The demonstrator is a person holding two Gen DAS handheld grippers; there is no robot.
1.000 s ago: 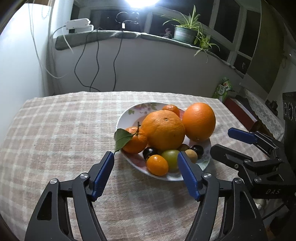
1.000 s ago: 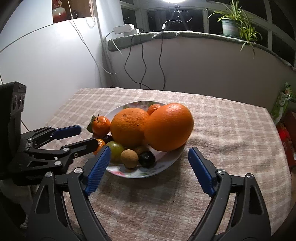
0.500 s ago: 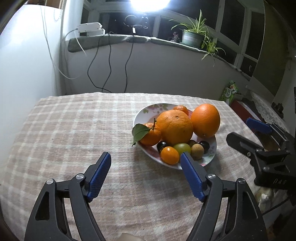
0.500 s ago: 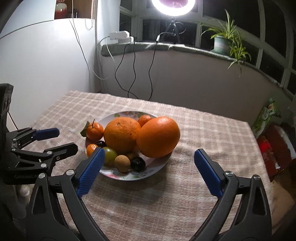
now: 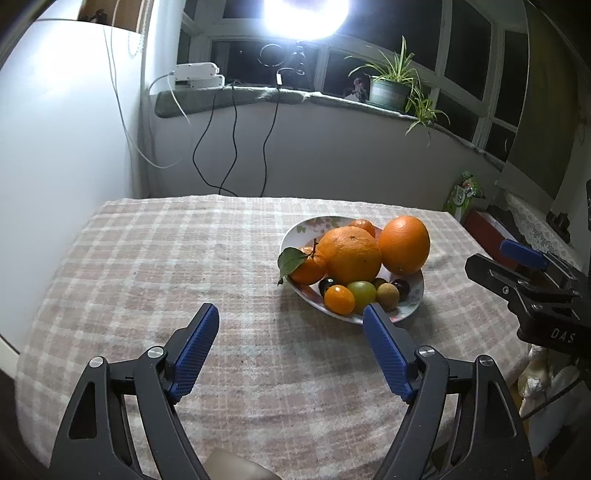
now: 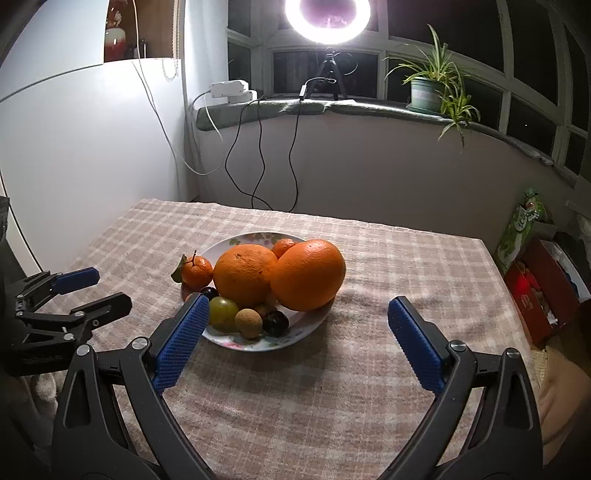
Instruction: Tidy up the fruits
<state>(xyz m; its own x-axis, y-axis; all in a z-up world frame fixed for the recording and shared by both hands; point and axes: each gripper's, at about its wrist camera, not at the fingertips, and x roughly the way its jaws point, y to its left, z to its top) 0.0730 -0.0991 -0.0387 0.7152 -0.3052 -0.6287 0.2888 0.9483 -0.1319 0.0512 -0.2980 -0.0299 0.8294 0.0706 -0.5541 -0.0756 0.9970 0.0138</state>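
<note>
A flowered plate (image 5: 295, 230) (image 6: 236, 240) on the checked tablecloth holds two big oranges (image 5: 354, 254) (image 6: 308, 274), a leafed mandarin (image 5: 308, 268) (image 6: 197, 272), a kumquat (image 5: 339, 299), a green grape (image 5: 361, 291) (image 6: 222, 309), a brown longan (image 5: 388, 294) (image 6: 249, 322) and dark cherries (image 6: 276, 322). My left gripper (image 5: 291, 325) is open and empty, near the plate's front left. My right gripper (image 6: 295, 317) is open and empty, just in front of the plate. Each gripper shows at the side of the other's view: the right (image 5: 517, 273), the left (image 6: 77, 291).
The checked tablecloth (image 5: 177, 266) covers the table. A white wall panel (image 6: 74, 147) stands to the left. Behind are a windowsill with a potted plant (image 6: 428, 90), cables, a power strip and a ring light (image 6: 327, 18). A red box (image 6: 543, 288) sits off the table's right side.
Both grippers have pulled back and up from the plate, which now looks smaller and farther. Both stay open and empty. The fruits have not moved.
</note>
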